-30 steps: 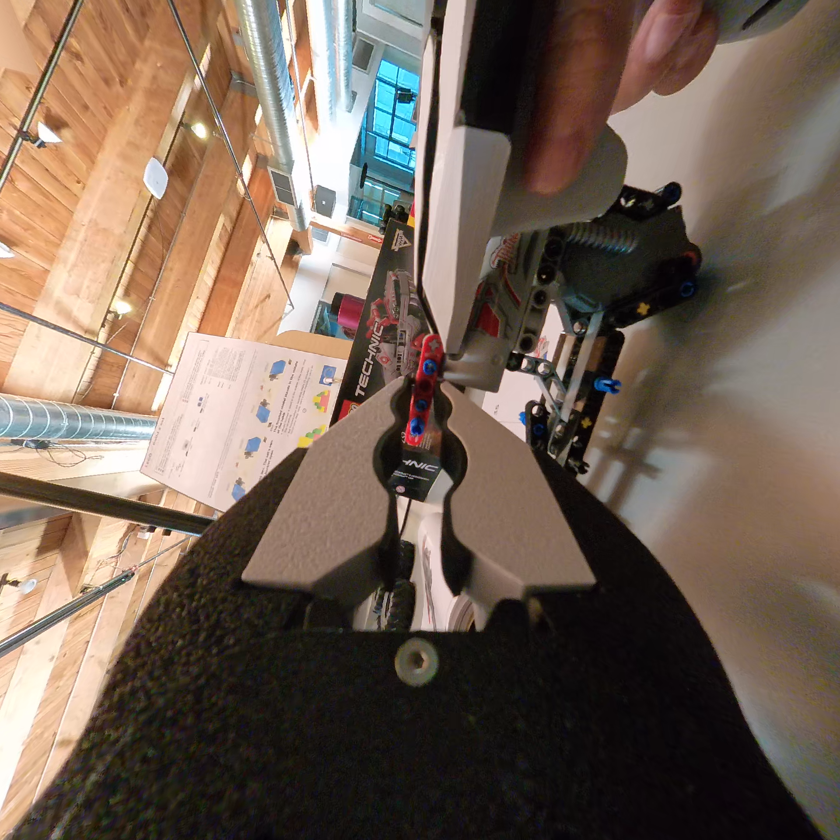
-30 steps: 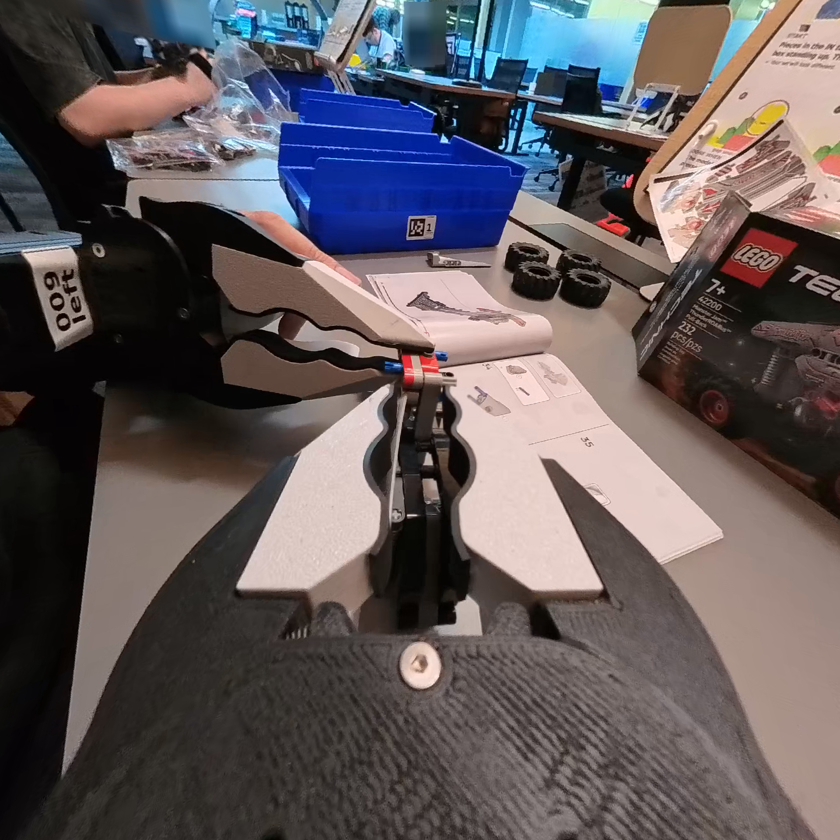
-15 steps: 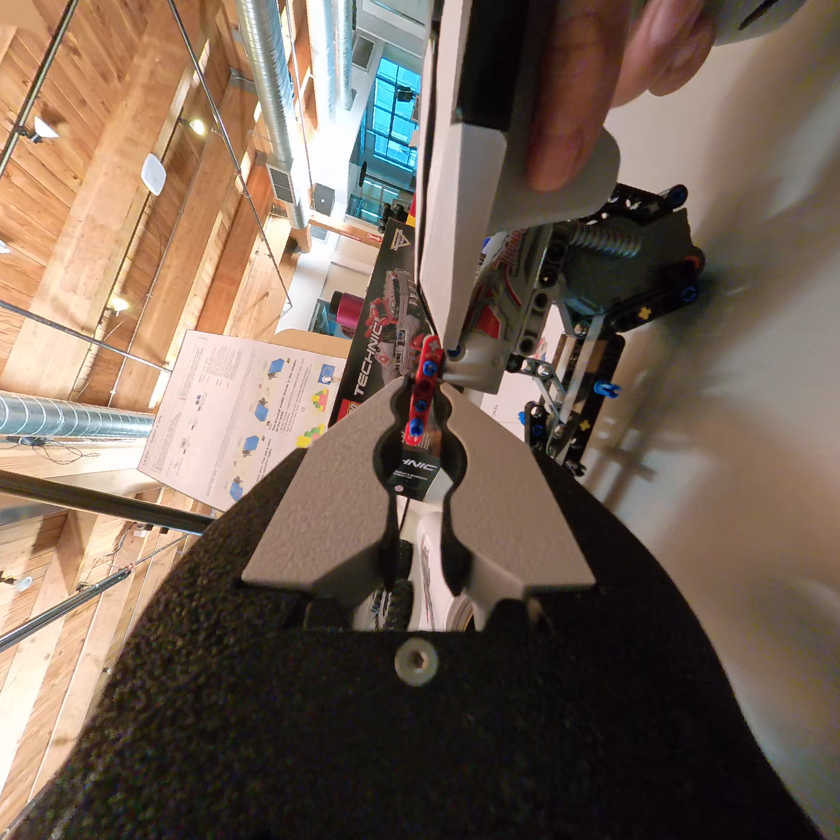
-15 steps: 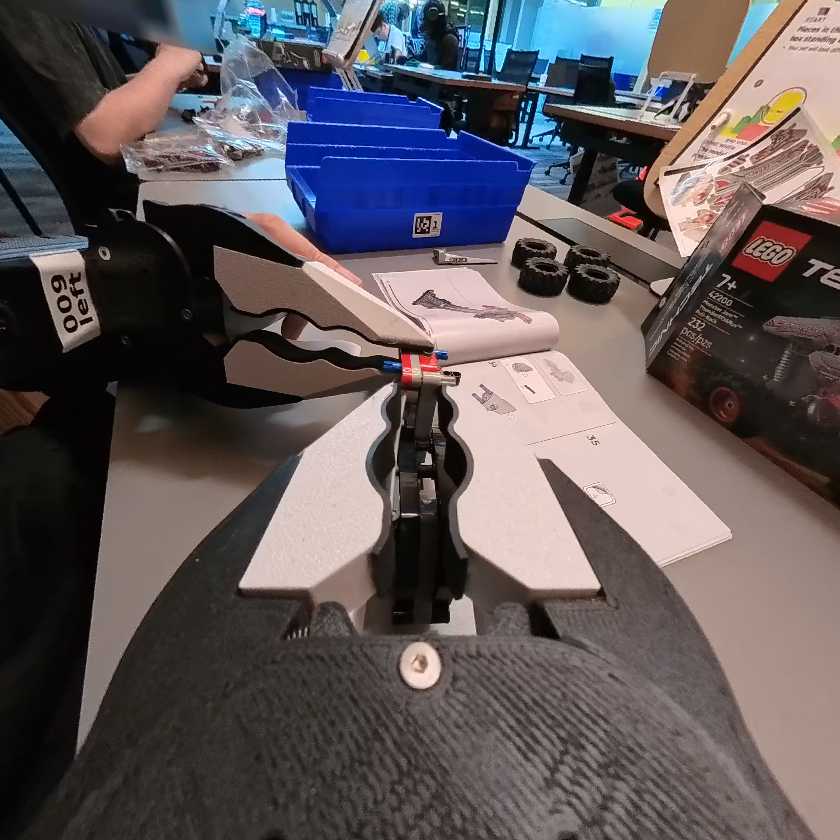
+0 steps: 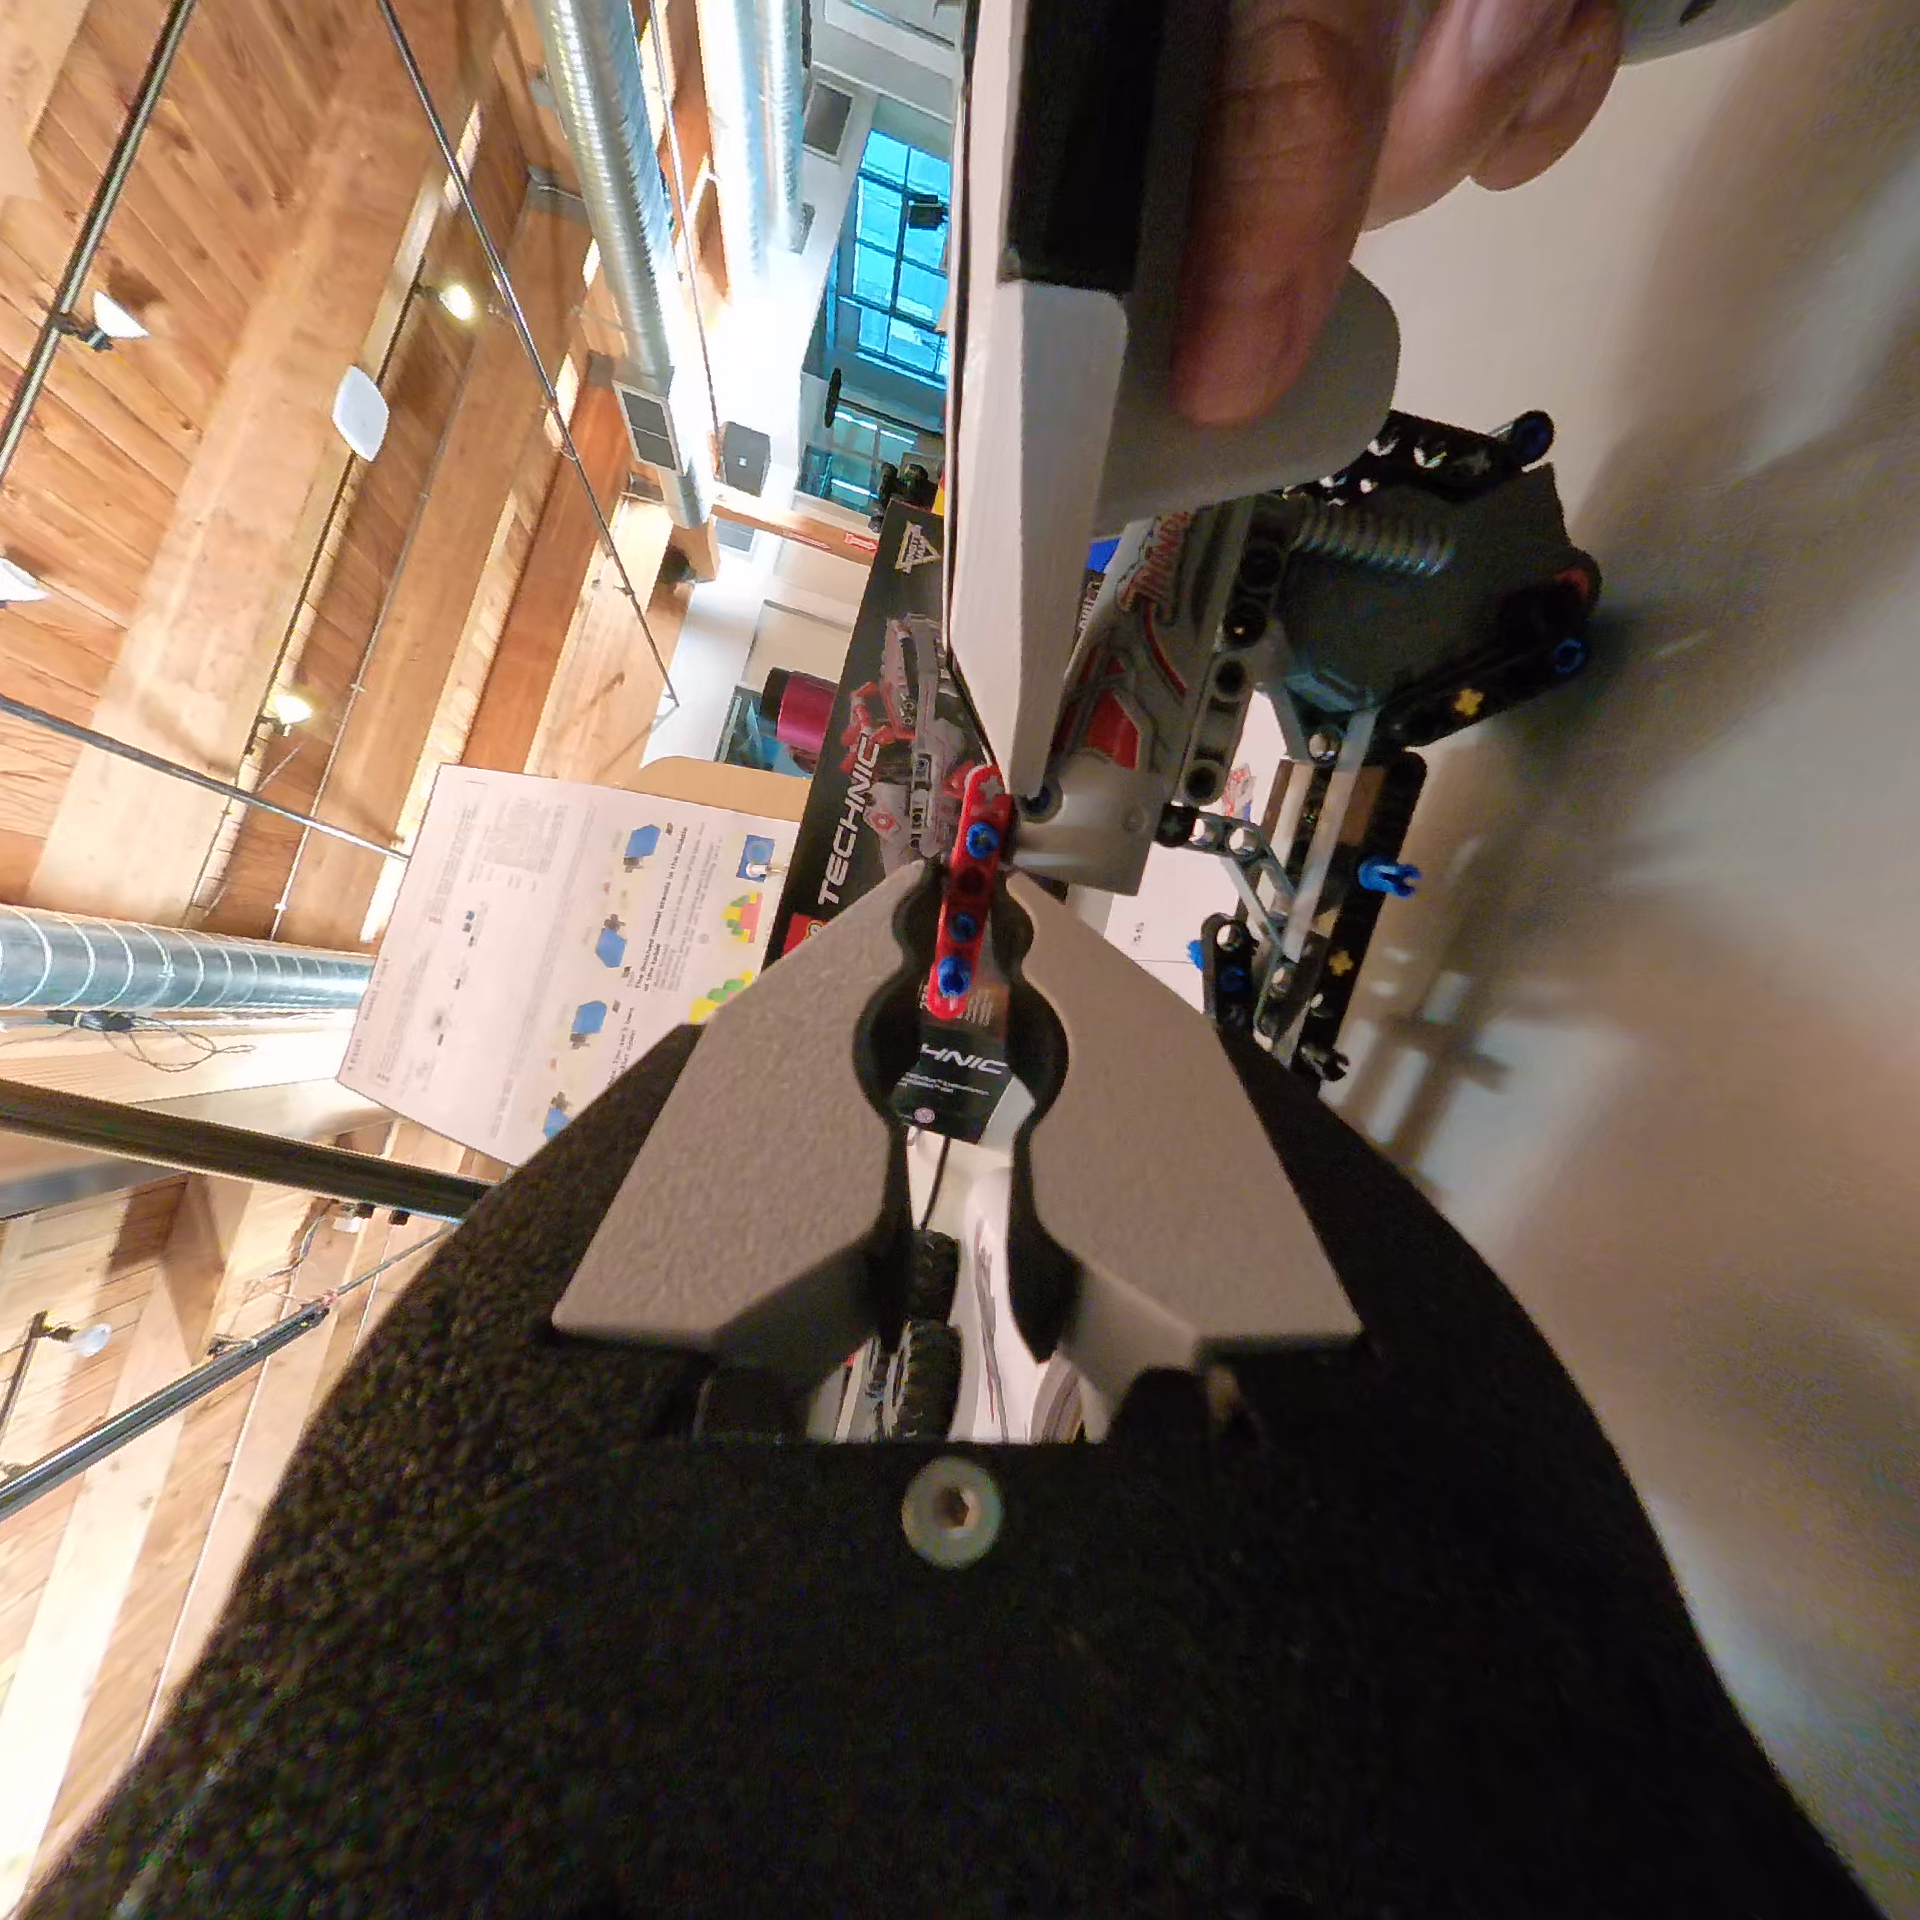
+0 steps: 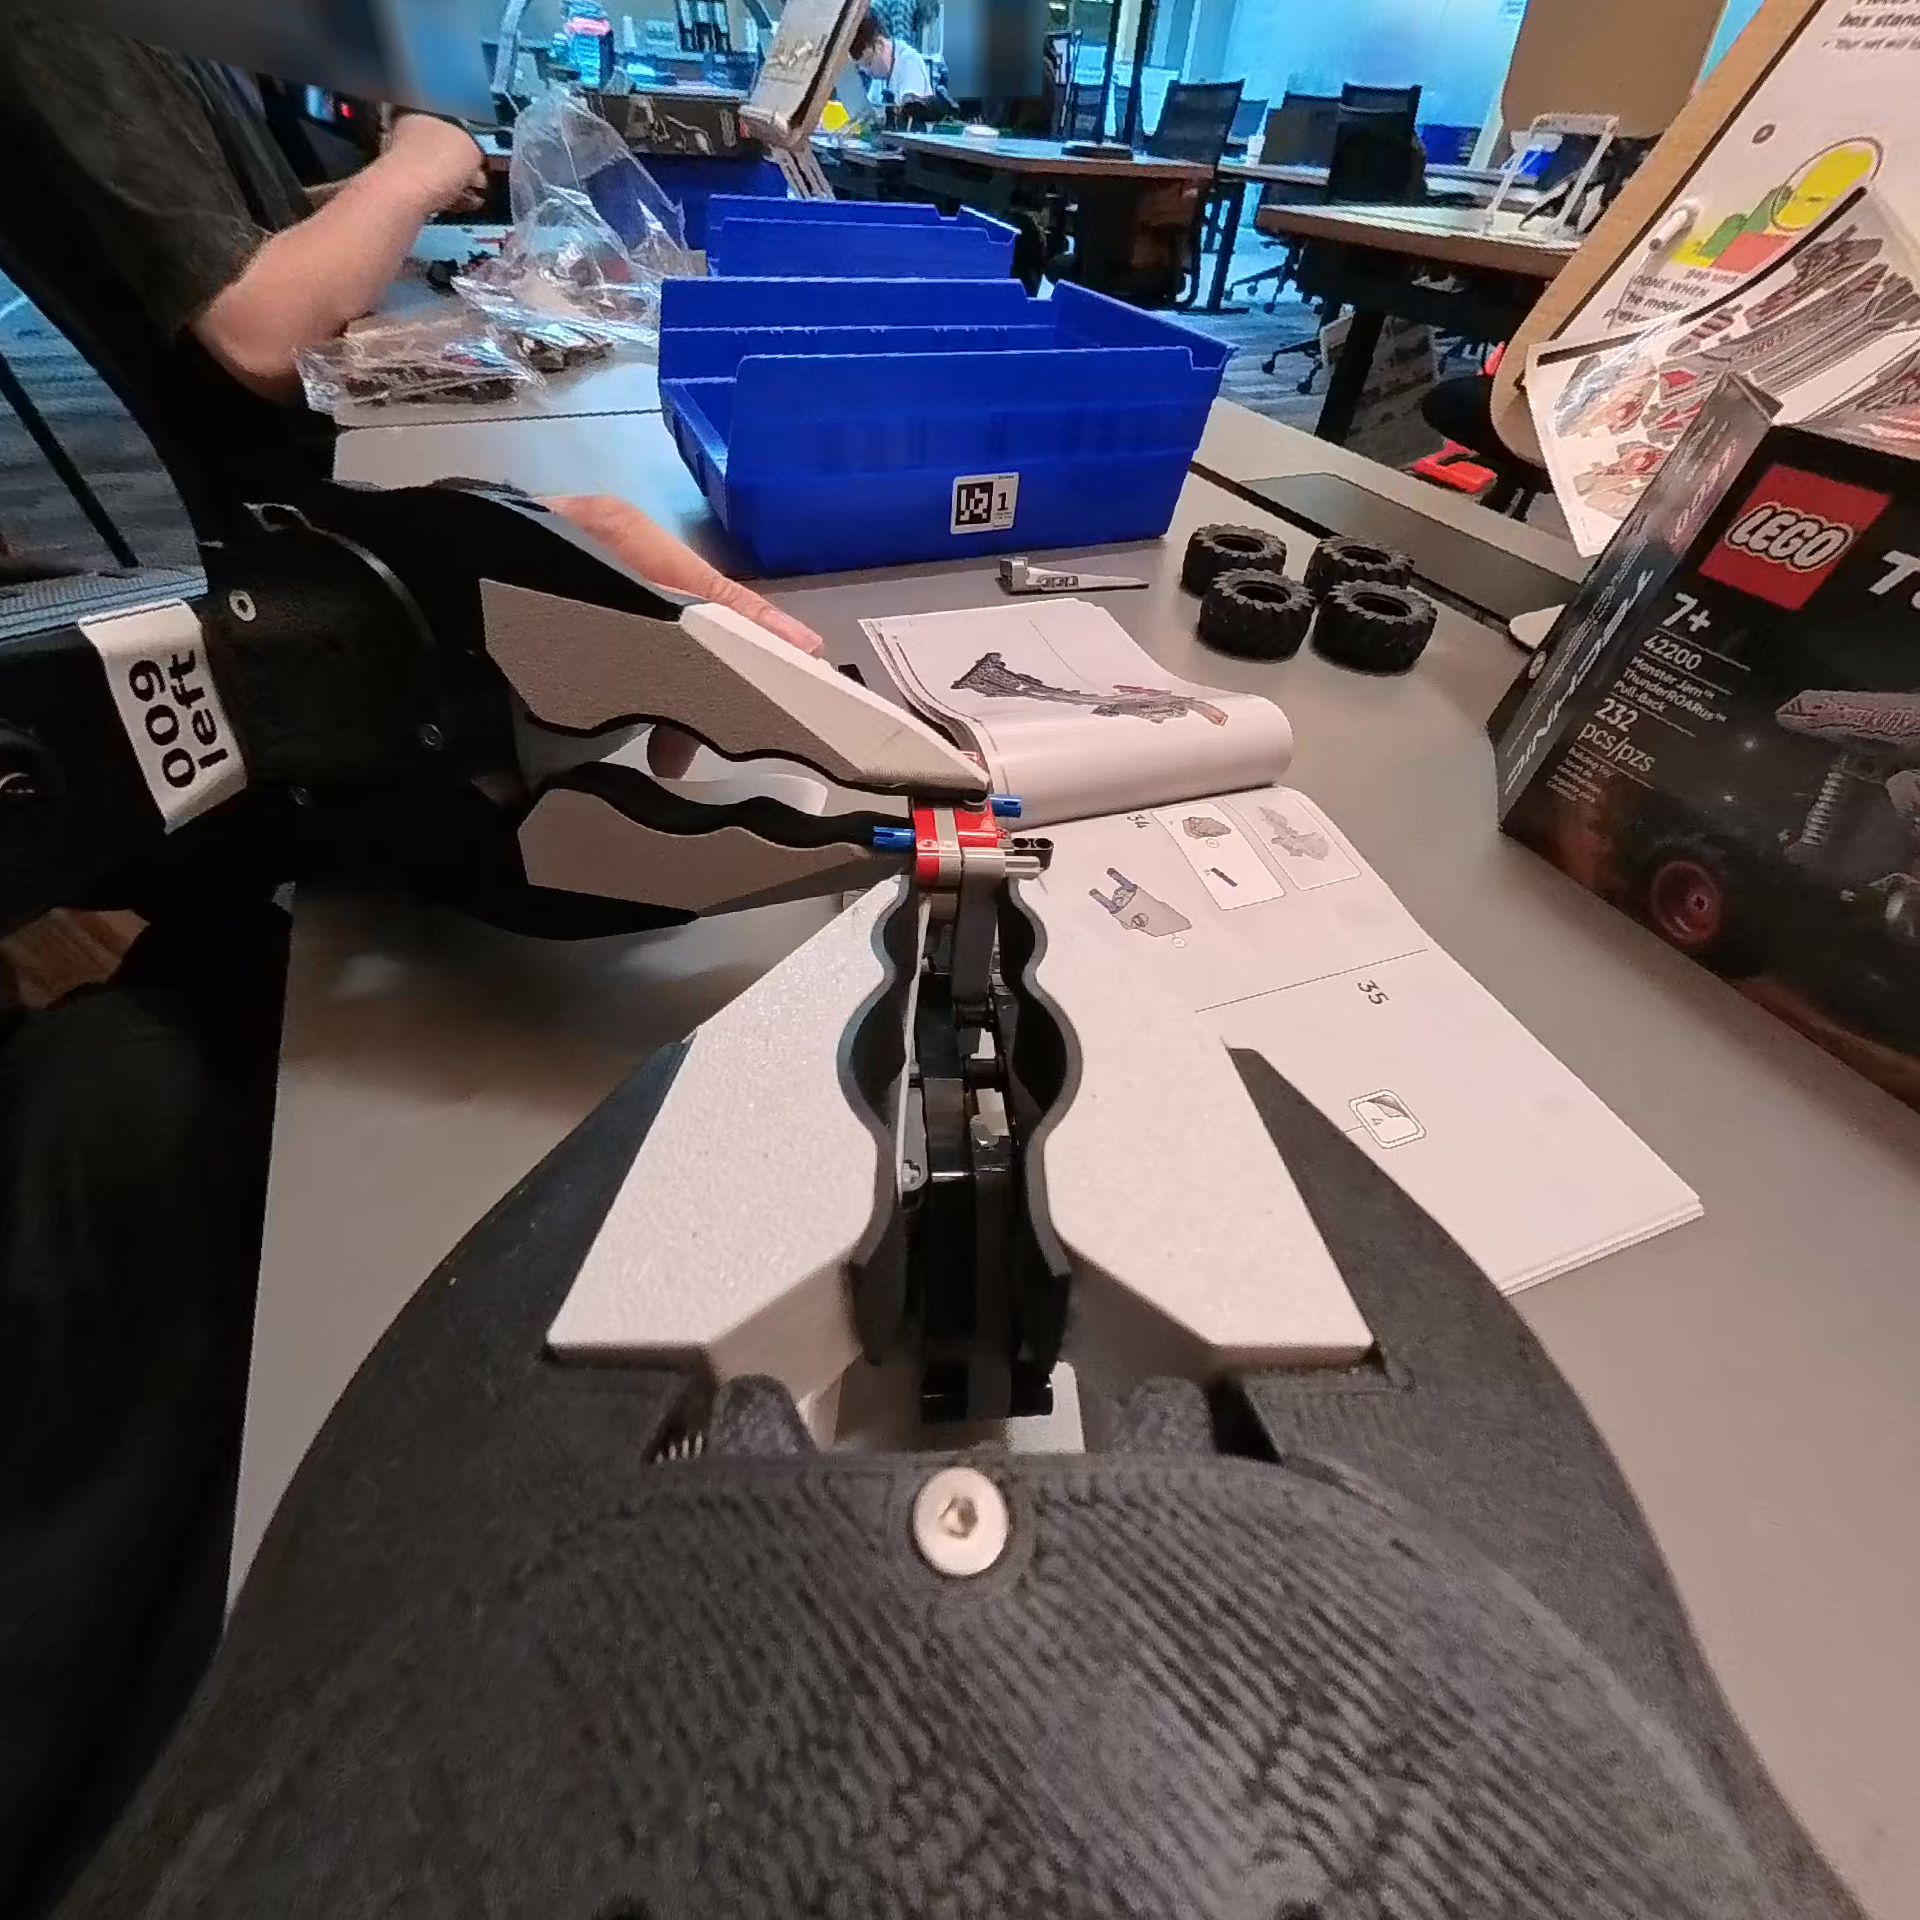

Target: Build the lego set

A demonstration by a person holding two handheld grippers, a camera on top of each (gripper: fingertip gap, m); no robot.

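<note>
- Two tongs meet at one red beam [image 6: 951,837]: the left tongs [image 6: 940,805] are clamped on it, and the right tongs [image 6: 961,899] grip the grey-and-black model [image 6: 966,1049], with the beam at its tip.
- Only the left wrist view shows the model's spring and chassis [image 5: 1382,623].
- Only the right wrist view shows, beyond the beam, an open manual [image 6: 1247,914], four tyres [image 6: 1309,613] and a blue bin [image 6: 935,416] on the surface [image 6: 468,1039].
- Right of the beam: a printed set box [image 6: 1766,727].

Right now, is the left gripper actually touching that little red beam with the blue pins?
Touching. In the right wrist view the left gripper has its two fingers closed on the red beam from above and below, with no gap visible.
</note>
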